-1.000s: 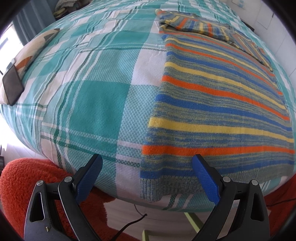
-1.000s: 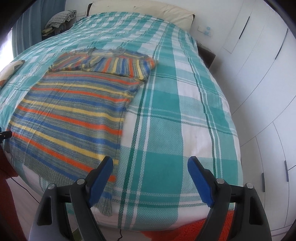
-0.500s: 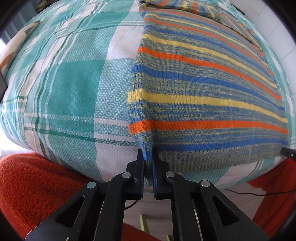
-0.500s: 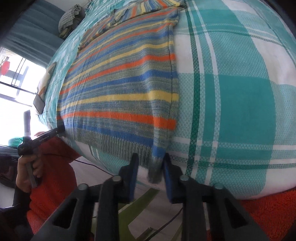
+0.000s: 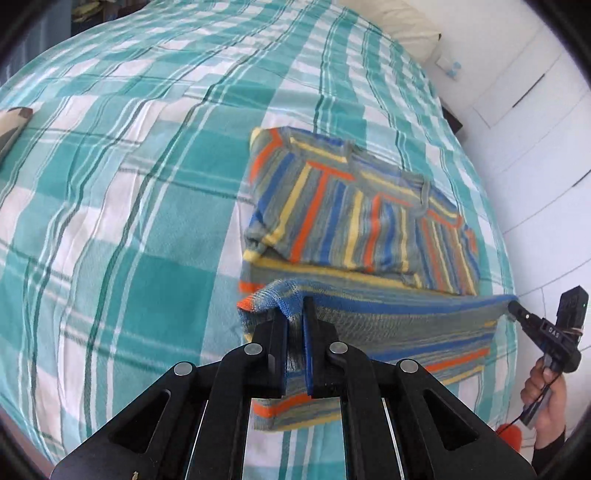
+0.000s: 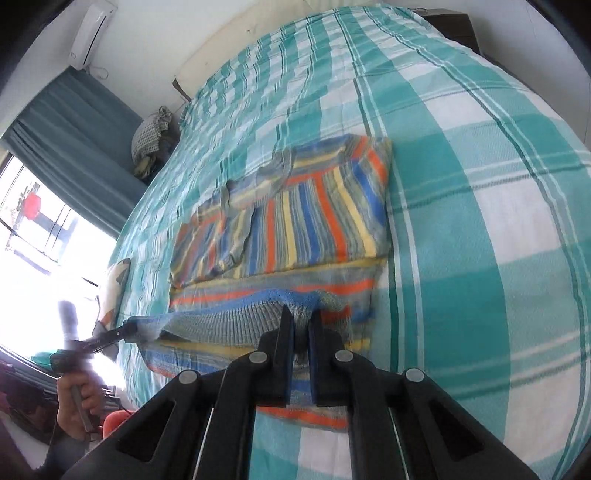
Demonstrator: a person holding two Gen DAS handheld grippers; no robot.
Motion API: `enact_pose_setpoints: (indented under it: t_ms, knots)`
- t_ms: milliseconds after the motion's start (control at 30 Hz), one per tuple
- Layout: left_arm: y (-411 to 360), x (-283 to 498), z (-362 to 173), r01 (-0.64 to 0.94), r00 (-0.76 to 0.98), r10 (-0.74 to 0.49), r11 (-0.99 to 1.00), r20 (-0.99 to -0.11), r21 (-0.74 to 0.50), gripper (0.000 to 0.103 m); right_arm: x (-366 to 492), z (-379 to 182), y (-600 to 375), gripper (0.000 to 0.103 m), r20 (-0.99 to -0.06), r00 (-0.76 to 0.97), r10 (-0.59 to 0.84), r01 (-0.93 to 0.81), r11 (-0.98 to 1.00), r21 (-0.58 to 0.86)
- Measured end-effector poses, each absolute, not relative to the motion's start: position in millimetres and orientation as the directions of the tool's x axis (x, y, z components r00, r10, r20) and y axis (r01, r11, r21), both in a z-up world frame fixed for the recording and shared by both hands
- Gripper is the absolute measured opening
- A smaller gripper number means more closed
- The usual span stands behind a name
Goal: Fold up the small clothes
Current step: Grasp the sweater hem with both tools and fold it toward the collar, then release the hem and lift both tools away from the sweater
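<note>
The plaid bedspread (image 5: 122, 206) lies bare across the left half of the left wrist view, open for passage. In the centre the striped sweater (image 5: 362, 221) fills the way, its lifted hem stretched across the lower middle. At the far right the white wardrobe (image 5: 535, 122) closes off that side.

Bed: a wide bed (image 6: 461, 192) under a teal-and-white plaid cover, filling most of both views.
Headboard end: a cream pillow (image 5: 402, 29) lies against the white wall.
Right side: white wardrobe doors (image 5: 524, 110) with dark slot handles.
Window: a bright window (image 6: 33, 221), overexposed, beside the bed.
Curtain: a blue-grey curtain (image 6: 81, 122) hangs next to it.
Air conditioner: a white unit (image 6: 88, 33) mounted high on the wall.
Clutter: a bundle of checked cloth (image 6: 151, 136) by the curtain.
</note>
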State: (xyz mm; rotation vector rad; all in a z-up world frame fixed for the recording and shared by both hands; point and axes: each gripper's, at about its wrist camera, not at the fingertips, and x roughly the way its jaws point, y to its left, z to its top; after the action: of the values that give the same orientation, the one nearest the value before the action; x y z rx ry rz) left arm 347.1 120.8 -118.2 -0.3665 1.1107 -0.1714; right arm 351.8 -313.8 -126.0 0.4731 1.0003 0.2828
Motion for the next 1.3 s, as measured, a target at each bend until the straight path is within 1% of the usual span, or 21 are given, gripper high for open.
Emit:
enact_pose_setpoints:
  t_ms: [133, 300, 367, 400, 433, 467, 500, 533, 567, 667, 733, 800, 867, 933, 1000, 1033, 1067, 1100, 1133, 1200, 1300]
  knots:
    - [112.0, 426.6, -121.3, -0.074, 0.459, -0.285, 0.931, -0.841, -0.356, 0.005, 429.7, -135.5, -321.2, 0.007, -0.74, 0.525, 0.42, 0.033, 0.859, 0.511]
    - [105.2, 493.1, -147.1, -0.09, 0.428, -0.273, 0.936, -0.862, -0.341, 0.006, 497.4, -162.9, -338.3, 0.007, -0.749, 0.497, 0.437, 0.08, 0.837, 0.541]
    - [104.2, 513.4, -159.0, -0.104, 0.419, -0.267, 0.935, -0.868, -0.339, 0.007, 517.5, -179.0, -347.6, 0.007, -0.732, 0.495, 0.468, 0.103, 0.805, 0.584]
    - [107.7, 522.3, -163.3, -0.129, 0.424, -0.264, 0.929, -0.866, -0.346, 0.01, 525.3, -187.2, -354.0, 0.011, -0.709, 0.507, 0.49, 0.121, 0.774, 0.622]
    - [113.5, 529.7, -165.4, -0.164, 0.435, -0.251, 0.922, -0.865, -0.35, 0.017, 530.5, -193.4, -361.3, 0.017, -0.691, 0.53, 0.492, 0.145, 0.75, 0.646]
    - [121.3, 535.1, -166.4, -0.205, 0.447, -0.237, 0.911, -0.863, -0.357, 0.026, 533.3, -197.2, -370.1, 0.024, -0.672, 0.56, 0.485, 0.172, 0.725, 0.667]
    - [130.6, 538.2, -164.4, -0.247, 0.462, -0.222, 0.898, -0.859, -0.365, 0.051, 533.7, -198.2, -378.6, 0.042, -0.654, 0.588, 0.476, 0.194, 0.702, 0.685]
    - [140.4, 536.2, -159.1, -0.285, 0.494, -0.199, 0.883, -0.846, -0.374, 0.064, 531.9, -195.9, -386.0, 0.047, -0.633, 0.615, 0.469, 0.206, 0.68, 0.704]
    - [147.7, 531.3, -152.5, -0.304, 0.53, -0.181, 0.872, -0.829, -0.385, 0.067, 529.4, -190.4, -390.5, 0.047, -0.623, 0.634, 0.459, 0.205, 0.677, 0.707]
    - [151.2, 513.6, -134.5, -0.228, 0.586, -0.209, 0.885, -0.783, -0.406, 0.069, 521.1, -163.0, -379.0, 0.048, -0.63, 0.618, 0.47, 0.076, 0.762, 0.644]
    - [134.6, 498.1, -128.9, -0.117, 0.575, -0.251, 0.917, -0.779, -0.382, 0.071, 518.4, -155.6, -354.5, 0.048, -0.665, 0.53, 0.526, -0.04, 0.799, 0.599]
    - [108.5, 479.6, -133.0, 0.014, 0.534, -0.293, 0.941, -0.794, -0.338, 0.076, 513.1, -158.7, -325.5, 0.048, -0.705, 0.435, 0.559, -0.138, 0.816, 0.562]
    - [86.3, 453.9, -145.0, 0.095, 0.497, -0.291, 0.955, -0.818, -0.281, 0.077, 499.3, -163.2, -296.2, 0.048, -0.755, 0.38, 0.534, -0.215, 0.845, 0.489]
    - [72.1, 424.3, -162.5, 0.159, 0.461, -0.268, 0.963, -0.846, -0.218, 0.077, 476.0, -166.1, -275.7, 0.048, -0.784, 0.362, 0.504, -0.285, 0.861, 0.422]
    - [65.7, 394.7, -180.4, 0.202, 0.435, -0.195, 0.973, -0.879, -0.116, 0.076, 445.8, -173.9, -265.1, 0.048, -0.814, 0.339, 0.472, -0.339, 0.868, 0.362]
    - [63.8, 382.5, -188.3, 0.224, 0.428, -0.141, 0.974, -0.893, -0.046, 0.073, 430.3, -180.7, -262.8, 0.048, -0.841, 0.321, 0.435, -0.358, 0.878, 0.317]
    - [63.8, 372.5, -192.9, 0.231, 0.434, -0.08, 0.973, -0.897, 0.025, 0.073, 415.1, -192.6, -263.2, 0.048, -0.886, 0.305, 0.349, -0.363, 0.903, 0.231]
    - [68.3, 364.4, -193.4, 0.224, 0.437, -0.056, 0.973, -0.898, 0.048, 0.073, 401.3, -197.3, -265.5, 0.044, -0.906, 0.325, 0.272, -0.367, 0.919, 0.144]
    - [74.4, 358.9, -190.6, 0.201, 0.436, -0.054, 0.979, -0.898, 0.038, 0.073, 388.1, -197.7, -269.4, 0.044, -0.911, 0.359, 0.204, -0.364, 0.929, 0.065]
    - [84.7, 349.0, -183.3, 0.143, 0.424, -0.046, 0.99, -0.905, 0.017, 0.073, 372.2, -193.0, -276.9, 0.045, -0.921, 0.349, 0.17, -0.326, 0.944, 0.05]
    - [81.2, 319.9, -170.0, 0.121, 0.445, -0.068, 0.992, -0.893, -0.015, 0.074, 349.0, -176.6, -286.3, 0.045, -0.897, 0.39, 0.207, -0.279, 0.955, 0.099]
